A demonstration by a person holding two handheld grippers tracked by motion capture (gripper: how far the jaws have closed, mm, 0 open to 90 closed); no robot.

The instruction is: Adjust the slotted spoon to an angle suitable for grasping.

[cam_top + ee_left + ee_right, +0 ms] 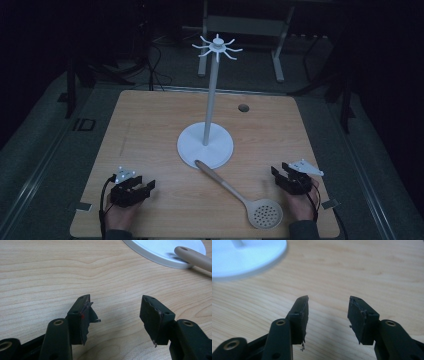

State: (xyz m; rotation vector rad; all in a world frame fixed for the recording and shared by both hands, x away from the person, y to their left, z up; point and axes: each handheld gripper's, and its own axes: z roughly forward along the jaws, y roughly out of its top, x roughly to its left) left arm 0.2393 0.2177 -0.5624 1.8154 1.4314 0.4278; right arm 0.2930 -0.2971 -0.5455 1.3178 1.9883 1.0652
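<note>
High view: a beige slotted spoon (239, 194) is seen lying flat on the wooden tabletop (150, 130), its long axis set on a diagonal. The perforated round bowl is pointed toward the person's edge at the lower right, while the handle tip is pointed up and to the left and is rested on the rim of the round base of a white hook stand (205, 145). The stand's thin pole is raised upright from the base centre and is topped by a ring of curved hooks. A small dark hole (243, 107) is set in the tabletop behind the stand. The left gripper (145, 188) is held low at the near left, well apart from the spoon, and the right gripper (280, 175) is held just beside the spoon's bowl, to its right. In the left gripper view, the jaws are parted with bare wood between them, and the handle tip is seen on the white base. In the right gripper view, the jaws are likewise parted and nothing is gripped.
</note>
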